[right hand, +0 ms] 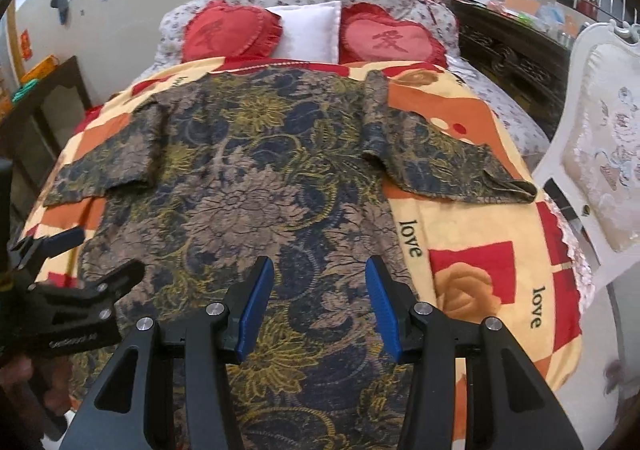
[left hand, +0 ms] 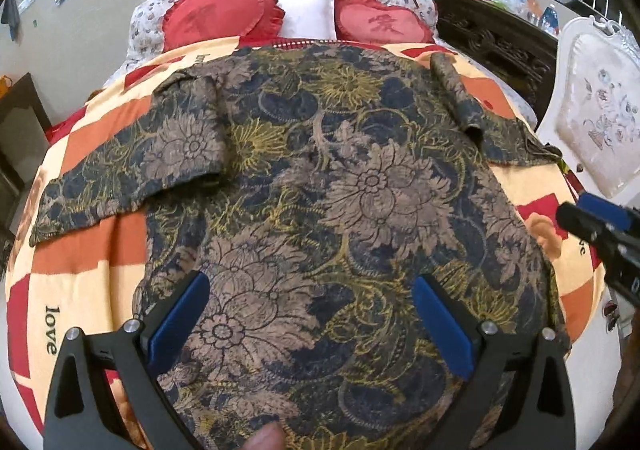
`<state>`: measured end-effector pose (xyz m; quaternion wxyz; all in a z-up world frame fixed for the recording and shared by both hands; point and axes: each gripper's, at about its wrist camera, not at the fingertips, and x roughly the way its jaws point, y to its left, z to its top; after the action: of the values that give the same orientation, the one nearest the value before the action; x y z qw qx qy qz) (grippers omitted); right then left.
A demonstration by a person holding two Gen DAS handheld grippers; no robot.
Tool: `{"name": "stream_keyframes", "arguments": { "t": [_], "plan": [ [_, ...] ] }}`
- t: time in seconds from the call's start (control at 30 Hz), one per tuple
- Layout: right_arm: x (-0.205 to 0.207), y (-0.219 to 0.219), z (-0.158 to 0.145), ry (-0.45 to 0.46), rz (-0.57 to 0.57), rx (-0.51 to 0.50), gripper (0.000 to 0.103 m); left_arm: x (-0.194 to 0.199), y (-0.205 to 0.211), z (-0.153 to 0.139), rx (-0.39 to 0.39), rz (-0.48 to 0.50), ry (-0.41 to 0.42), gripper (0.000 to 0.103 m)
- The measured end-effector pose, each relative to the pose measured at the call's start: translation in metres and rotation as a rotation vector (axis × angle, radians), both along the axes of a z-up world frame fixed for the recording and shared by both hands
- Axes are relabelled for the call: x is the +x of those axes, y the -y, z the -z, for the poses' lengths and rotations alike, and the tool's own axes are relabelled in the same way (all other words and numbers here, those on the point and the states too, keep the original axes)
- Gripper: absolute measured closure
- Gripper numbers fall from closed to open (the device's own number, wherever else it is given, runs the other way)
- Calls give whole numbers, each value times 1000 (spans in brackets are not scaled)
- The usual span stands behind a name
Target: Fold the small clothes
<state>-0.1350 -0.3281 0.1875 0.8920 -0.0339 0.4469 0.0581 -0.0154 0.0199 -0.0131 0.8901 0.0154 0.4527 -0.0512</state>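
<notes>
So it's a bedroom, bed made up with a yellow, orange and red checked blanket that has "love" printed all over it, two red heart cushions and a white pillow up at the head, and a white carved chair off to the right side. The thing to fold is a floral short-sleeved top in dark blue, tan and gold, spread flat on the blanket with its long axis running from the near edge of the bed up toward the pillows, one sleeve out to each side. Its near hem end sits directly under both grippers, so the garment stretches away ahead of them. The left gripper hangs over the left half of that near end, jaws spread wide with nothing between them, just cloth showing below. The right gripper is over the right half, close to the top's right edge, jaws parted but noticeably narrower, also pinching nothing. Whether either set of blue pads actually touches the fabric is hard to tell from these angles. Both look about equally near the hem, so the next grab probably starts there, one corner each.
</notes>
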Motion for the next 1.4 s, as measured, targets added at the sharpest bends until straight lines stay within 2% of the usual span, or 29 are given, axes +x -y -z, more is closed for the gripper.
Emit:
{"name": "stream_keyframes", "arguments": {
  "t": [0.13, 0.33, 0.6, 0.67, 0.9, 1.17, 1.4],
  "plan": [
    [2, 1, 2, -4, 15, -21, 49, -3, -4, 6, -5, 0, -9, 0],
    [6, 0, 7, -14, 15, -31, 49, -4, -12, 10, -60, -8, -25, 0],
    [8, -4, 8, -18, 8, -33, 49, -4, -10, 12, -71, -10, -27, 0],
    [8, -4, 8, -18, 11, -33, 49, -4, -7, 13, -69, -2, -31, 3],
    [9, -6, 9, -22, 10, -38, 49, -5, -10, 18, -119, -13, -44, 4],
    [10, -9, 11, -26, 6, -43, 49, -4, -18, 28, -114, -56, -59, 4],
    [11, -14, 12, -27, 2, -52, 49, -9, -17, 27, -107, -45, -16, 4]
  ]
}}
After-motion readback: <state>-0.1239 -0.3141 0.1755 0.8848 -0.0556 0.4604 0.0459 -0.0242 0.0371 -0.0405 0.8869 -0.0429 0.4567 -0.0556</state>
